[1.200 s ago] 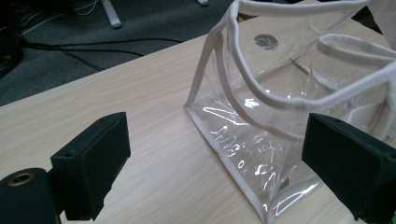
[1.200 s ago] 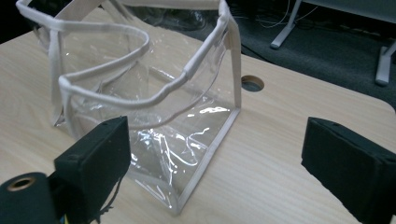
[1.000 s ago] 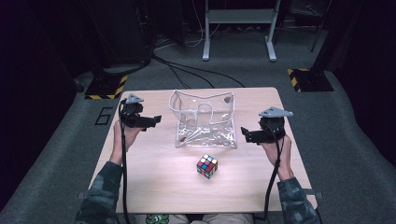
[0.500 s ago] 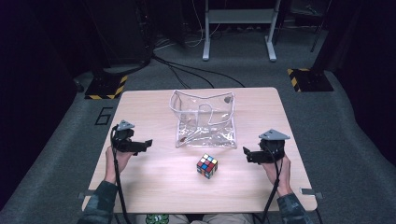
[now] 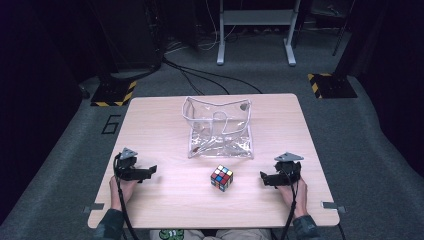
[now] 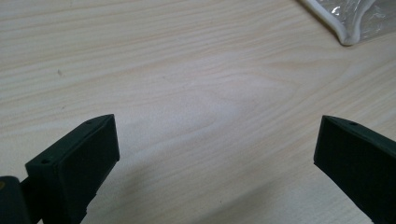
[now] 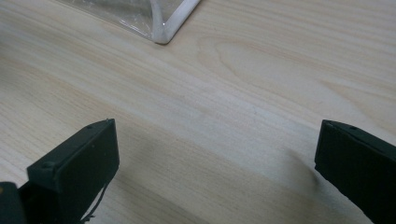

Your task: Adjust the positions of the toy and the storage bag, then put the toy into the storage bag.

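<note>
Nothing started yet: cube [image 5: 221, 177] loose on table [image 5: 165, 115], just in front of clear pouch [image 5: 218, 128] (empty, as far as visible). L gripper [image 5: 151, 171] & R gripper [image 5: 264, 178] wide open, holding nothing, well apart from cube. Pick-up & bagging left.

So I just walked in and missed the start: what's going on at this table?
A person sits at a wooden table with a gripper in each hand. The left gripper and the right gripper are both open, holding nothing, low over the near part of the table. Between them lies a colourful puzzle cube, untouched. Just beyond it stands a clear plastic bag, open at the top.
</note>
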`<state>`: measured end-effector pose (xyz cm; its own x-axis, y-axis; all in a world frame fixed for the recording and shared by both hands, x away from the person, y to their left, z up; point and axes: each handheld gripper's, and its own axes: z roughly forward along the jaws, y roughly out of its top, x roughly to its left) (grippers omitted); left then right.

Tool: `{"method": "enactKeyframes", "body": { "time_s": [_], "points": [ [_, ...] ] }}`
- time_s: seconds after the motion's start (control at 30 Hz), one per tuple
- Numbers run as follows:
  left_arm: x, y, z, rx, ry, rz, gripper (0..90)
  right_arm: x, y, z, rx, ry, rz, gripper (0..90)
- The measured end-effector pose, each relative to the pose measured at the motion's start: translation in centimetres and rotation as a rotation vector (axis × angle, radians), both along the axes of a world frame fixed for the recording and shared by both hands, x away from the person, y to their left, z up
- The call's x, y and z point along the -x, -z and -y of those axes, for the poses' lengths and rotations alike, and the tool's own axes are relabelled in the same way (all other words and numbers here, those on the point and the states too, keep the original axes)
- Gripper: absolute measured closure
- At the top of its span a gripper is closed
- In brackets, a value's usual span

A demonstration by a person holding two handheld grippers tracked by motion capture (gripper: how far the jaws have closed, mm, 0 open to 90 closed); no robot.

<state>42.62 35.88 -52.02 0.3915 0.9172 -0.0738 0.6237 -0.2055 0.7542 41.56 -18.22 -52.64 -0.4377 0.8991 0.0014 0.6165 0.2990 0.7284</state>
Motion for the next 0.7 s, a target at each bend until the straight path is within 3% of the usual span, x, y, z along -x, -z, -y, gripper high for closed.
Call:
{"method": "enactKeyframes", "body": {
  "time_s": [0.03, 0.13, 0.23, 0.7],
  "points": [
    [0.1, 0.2, 0.1, -0.027, -0.011, 0.005, 0.1, 0.1, -0.1, -0.1, 0.0, 0.005, 0.011, 0.0],
    [0.2, 1.0, 0.5, -0.026, -0.035, -0.013, 0.3, 0.0, 0.1, -0.5, 0.03, -0.001, -0.015, 0.0],
    [0.2, 1.0, 1.2, -0.084, -0.032, -0.027, 0.6, -0.2, 0.2, -0.5, 0.029, -0.002, -0.014, 0.0],
    [0.1, 1.1, 1.4, -0.085, -0.038, -0.026, 0.4, -0.2, 0.2, -0.5, 0.012, 0.018, -0.023, 0.0]
  ]
}}
